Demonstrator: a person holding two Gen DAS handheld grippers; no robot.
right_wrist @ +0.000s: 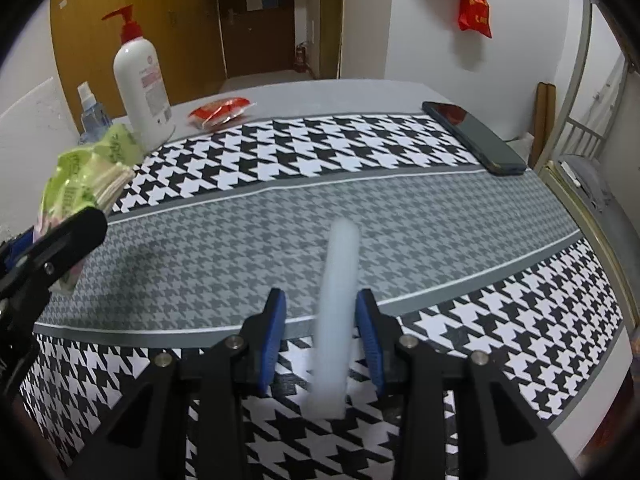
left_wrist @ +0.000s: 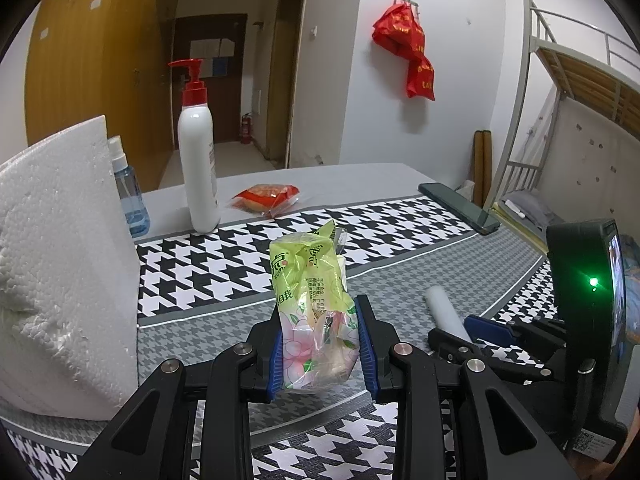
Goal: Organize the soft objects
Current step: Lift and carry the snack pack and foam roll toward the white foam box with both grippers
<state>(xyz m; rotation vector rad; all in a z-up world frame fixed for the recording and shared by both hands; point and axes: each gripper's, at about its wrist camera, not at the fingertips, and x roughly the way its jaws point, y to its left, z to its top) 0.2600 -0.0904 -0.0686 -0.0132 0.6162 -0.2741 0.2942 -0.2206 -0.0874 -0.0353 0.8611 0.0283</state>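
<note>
Green tissue pack (left_wrist: 316, 312), Chinese print

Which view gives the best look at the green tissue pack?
The left wrist view: the green tissue pack stands centred and sharp, clamped between the left gripper pads, print readable. The right wrist view shows the pack only at the left edge, side-on, partly behind that gripper's finger.

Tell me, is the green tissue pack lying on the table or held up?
Held up: the left gripper clamps the tissue pack upright above the table.
</note>
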